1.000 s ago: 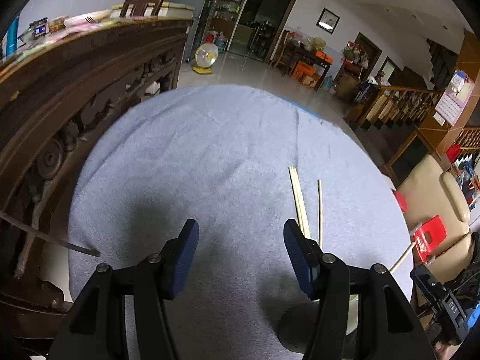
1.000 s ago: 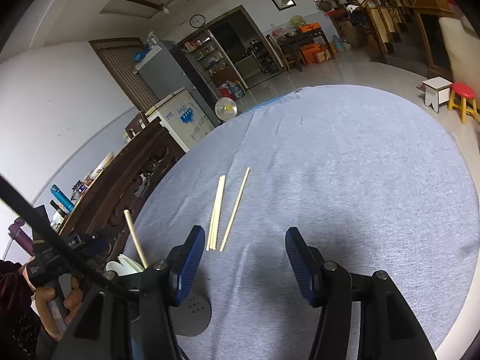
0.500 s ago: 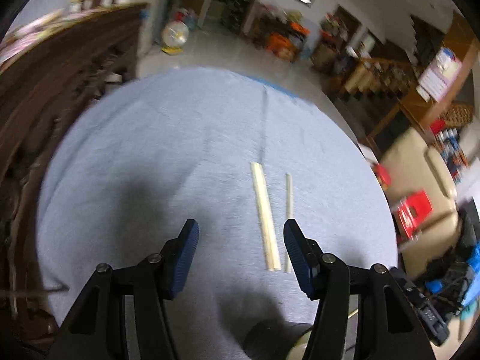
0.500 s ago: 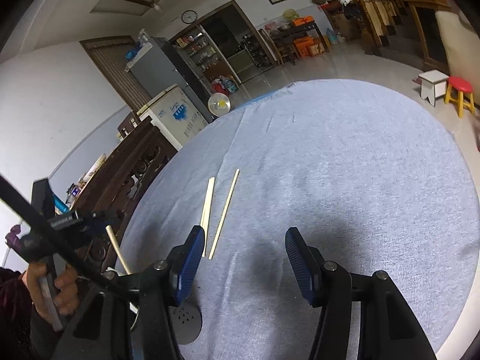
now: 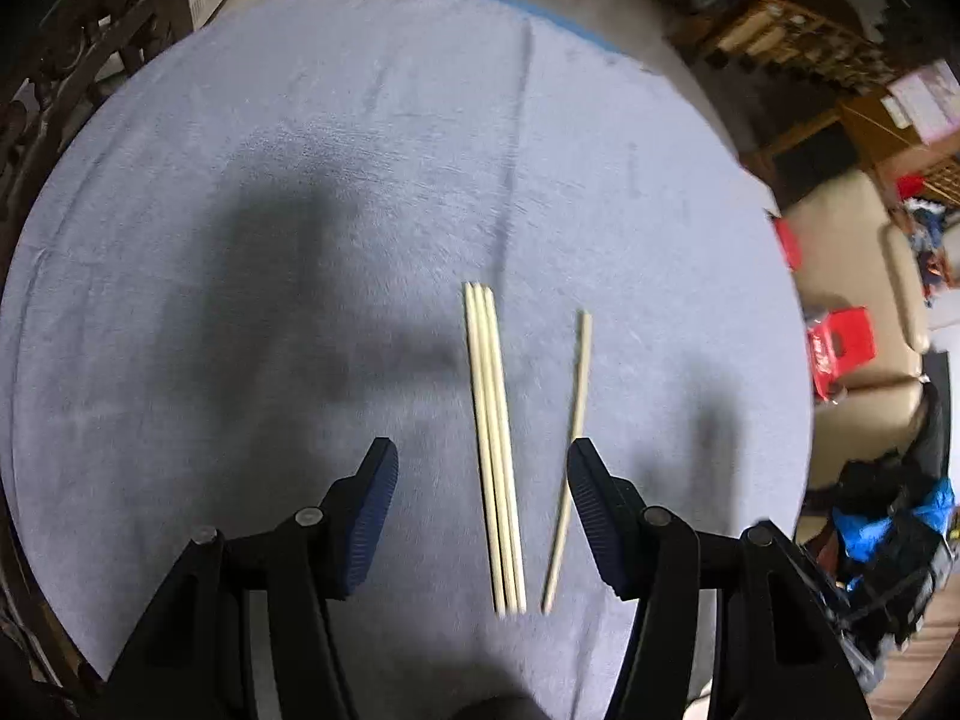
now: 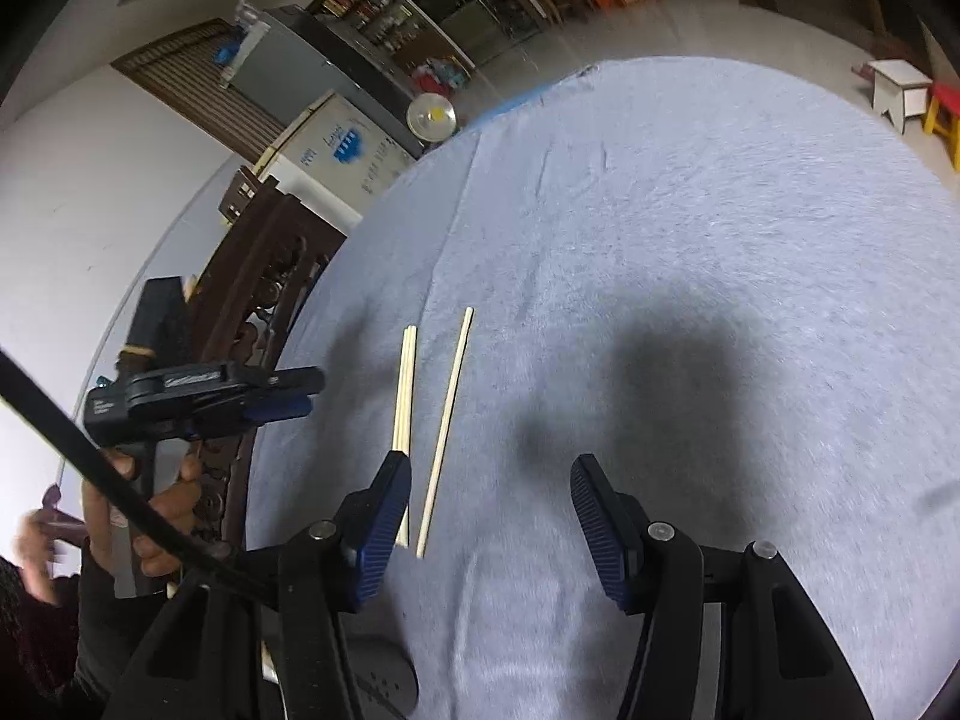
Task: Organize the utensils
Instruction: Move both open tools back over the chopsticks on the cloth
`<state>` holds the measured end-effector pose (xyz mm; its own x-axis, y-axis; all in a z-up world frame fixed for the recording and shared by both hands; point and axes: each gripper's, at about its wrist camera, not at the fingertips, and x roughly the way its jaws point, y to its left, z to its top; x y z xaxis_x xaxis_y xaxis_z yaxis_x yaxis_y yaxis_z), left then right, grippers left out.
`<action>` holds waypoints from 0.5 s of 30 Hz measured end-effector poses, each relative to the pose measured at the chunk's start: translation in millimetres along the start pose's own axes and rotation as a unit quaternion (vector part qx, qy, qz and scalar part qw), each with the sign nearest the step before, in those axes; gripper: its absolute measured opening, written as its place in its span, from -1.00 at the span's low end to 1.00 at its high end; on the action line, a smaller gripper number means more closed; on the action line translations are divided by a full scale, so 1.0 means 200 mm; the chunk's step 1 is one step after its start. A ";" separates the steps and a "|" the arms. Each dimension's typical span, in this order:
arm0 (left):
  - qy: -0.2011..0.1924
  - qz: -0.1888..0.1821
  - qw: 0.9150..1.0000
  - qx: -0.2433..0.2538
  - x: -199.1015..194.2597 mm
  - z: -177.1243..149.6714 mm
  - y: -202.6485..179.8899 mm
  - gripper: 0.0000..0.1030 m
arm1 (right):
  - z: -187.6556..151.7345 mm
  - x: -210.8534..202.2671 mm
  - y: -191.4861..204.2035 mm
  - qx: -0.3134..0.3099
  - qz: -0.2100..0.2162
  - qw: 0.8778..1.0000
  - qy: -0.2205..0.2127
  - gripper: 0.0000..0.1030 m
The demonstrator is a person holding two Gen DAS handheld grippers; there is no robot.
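Three pale wooden chopsticks [image 5: 493, 444] lie side by side on the grey-blue tablecloth [image 5: 300, 180], with a single chopstick [image 5: 570, 450] just right of them. My left gripper [image 5: 480, 456] hovers open above them, pointing steeply down; the bundle shows between its blue pads, untouched. In the right wrist view the bundle [image 6: 405, 390] and the single chopstick [image 6: 447, 420] lie ahead of my right gripper [image 6: 491, 474], which is open and empty, its left pad over the bundle's near end. There, a hand [image 6: 156, 516] holds the left gripper [image 6: 309, 393].
A grey perforated holder [image 6: 384, 678] sits at the table's near edge under my right gripper. Dark carved wooden furniture [image 6: 252, 276] borders the table's left side. A beige sofa [image 5: 852, 312] and red stool [image 5: 840, 342] stand beyond the right edge.
My left gripper swung right and tipped downward, bringing the chopsticks between its fingers in view. My right gripper shifted toward the chopsticks and tilted down. Both stayed open.
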<state>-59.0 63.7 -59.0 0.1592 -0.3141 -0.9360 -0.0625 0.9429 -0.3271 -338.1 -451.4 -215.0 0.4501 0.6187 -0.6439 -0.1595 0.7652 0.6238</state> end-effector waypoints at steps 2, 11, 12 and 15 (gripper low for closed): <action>0.012 0.007 1.000 0.000 0.05 0.05 -0.01 0.09 | 0.03 0.02 0.00 0.002 0.003 1.000 0.001 0.14; 0.062 0.075 0.995 -0.007 0.27 0.17 -0.02 -0.35 | 0.07 0.08 -0.06 0.018 -0.001 1.000 0.012 0.14; 0.066 0.080 0.995 -0.009 0.29 0.17 -0.01 -0.43 | 0.07 0.09 -0.07 0.020 -0.001 1.000 0.013 0.14; 0.071 0.093 0.993 -0.010 0.30 0.18 0.01 -0.52 | 0.07 0.09 -0.09 0.024 -0.002 1.000 0.013 0.14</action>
<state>-13.2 50.2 -110.7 0.0020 -0.1495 -0.9888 -0.0974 0.9840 -0.1490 -315.1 -456.8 -231.7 0.4268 0.6201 -0.6582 -0.1144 0.7590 0.6409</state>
